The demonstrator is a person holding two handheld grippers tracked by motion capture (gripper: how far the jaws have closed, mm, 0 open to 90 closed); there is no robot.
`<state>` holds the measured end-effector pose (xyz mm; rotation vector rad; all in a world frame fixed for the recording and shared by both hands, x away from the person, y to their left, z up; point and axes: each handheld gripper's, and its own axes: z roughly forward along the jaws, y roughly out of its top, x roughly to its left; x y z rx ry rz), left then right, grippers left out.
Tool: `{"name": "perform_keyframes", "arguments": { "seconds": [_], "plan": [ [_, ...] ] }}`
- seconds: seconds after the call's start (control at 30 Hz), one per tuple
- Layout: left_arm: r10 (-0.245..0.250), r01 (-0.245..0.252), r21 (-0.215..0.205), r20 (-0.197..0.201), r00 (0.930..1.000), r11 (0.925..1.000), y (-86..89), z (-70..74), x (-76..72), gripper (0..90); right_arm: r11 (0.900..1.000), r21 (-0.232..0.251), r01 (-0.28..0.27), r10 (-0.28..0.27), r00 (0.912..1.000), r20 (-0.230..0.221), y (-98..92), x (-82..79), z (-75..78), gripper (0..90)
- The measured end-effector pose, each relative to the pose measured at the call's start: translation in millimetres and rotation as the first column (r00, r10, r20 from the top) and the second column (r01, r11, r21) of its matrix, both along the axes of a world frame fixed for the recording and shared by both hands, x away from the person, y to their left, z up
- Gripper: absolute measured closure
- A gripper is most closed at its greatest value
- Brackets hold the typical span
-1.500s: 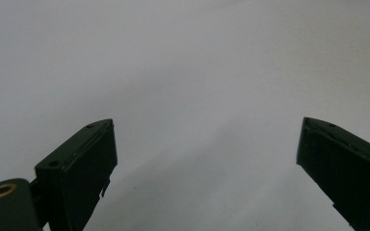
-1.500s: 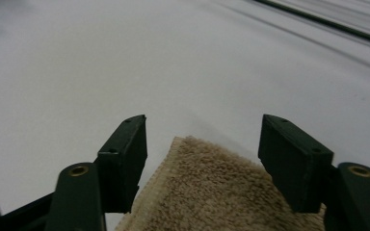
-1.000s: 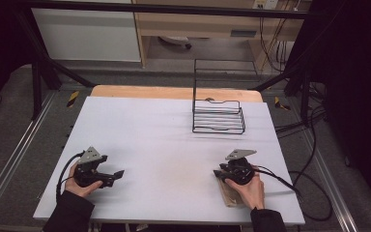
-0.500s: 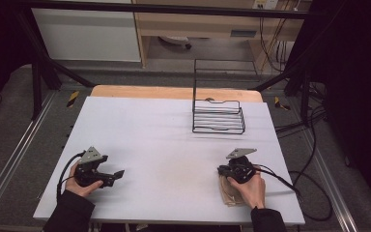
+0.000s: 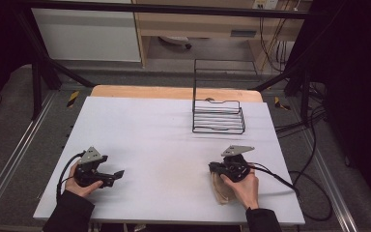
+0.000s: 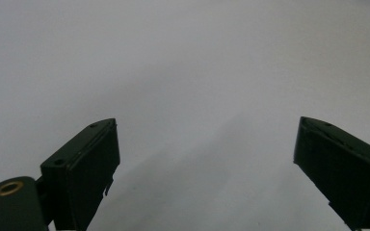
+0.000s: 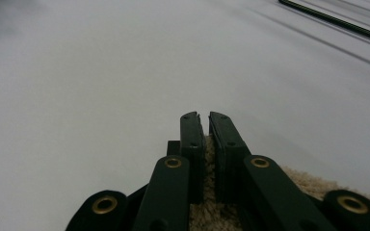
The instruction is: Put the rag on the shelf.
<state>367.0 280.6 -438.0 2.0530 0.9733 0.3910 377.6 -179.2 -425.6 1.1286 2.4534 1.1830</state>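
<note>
A beige fuzzy cloth (image 5: pixel 221 192) lies on the white table (image 5: pixel 164 130) near its front right, partly under the person's right hand. My right gripper (image 5: pixel 212 167) points left over the cloth's far end. In the right gripper view its jaws stand almost together (image 7: pixel 204 118), with the beige cloth (image 7: pixel 313 185) showing in the narrow gap and beneath them. My left gripper (image 5: pixel 117 176) rests low at the front left, pointing right. Its jaws stand wide apart (image 6: pixel 207 159) with only bare tabletop between them.
A black wire rack (image 5: pixel 219 116) with a tall back frame stands at the back right of the table; its base edge (image 7: pixel 337 21) shows far off in the right gripper view. Cables trail off the table's right side.
The right gripper has shifted slightly over the cloth. The left gripper has stayed where it was.
</note>
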Motion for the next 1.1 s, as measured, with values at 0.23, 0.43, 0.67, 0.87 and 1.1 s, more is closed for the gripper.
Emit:
{"name": "perform_keyframes", "arguments": {
  "seconds": [0.23,0.43,0.67,0.87,1.1],
  "plan": [
    [-0.002,0.002,-0.001,-0.002,1.0,1.0,-1.2,-0.1,-0.3,8.6,0.999,-0.005,-0.048,0.048,0.9988,-0.006,43.5,13.9,-4.1,85.1],
    [-0.002,0.002,-0.006,-0.003,1.0,1.0,-2.6,-0.3,-0.3,8.5,0.999,-0.023,-0.035,0.035,0.9993,-0.014,68.5,29.8,-10.6,85.0],
    [-0.005,0.005,0.003,-0.003,1.0,1.0,-4.7,0.0,-0.3,8.2,0.999,-0.037,-0.017,0.016,0.9995,-0.028,81.5,43.5,-17.4,84.0],
    [-0.004,0.004,0.002,-0.006,1.0,1.0,-8.4,0.3,-0.9,7.2,0.999,0.021,-0.039,0.039,0.999,-0.021,78.4,44.5,-10.8,68.0],
    [-0.005,0.004,-0.009,-0.008,1.0,0.9999,-17.9,3.5,-2.2,3.9,0.996,0.08,-0.032,0.029,0.999,0.035,56.0,35.7,19.5,40.1]
  ]
}}
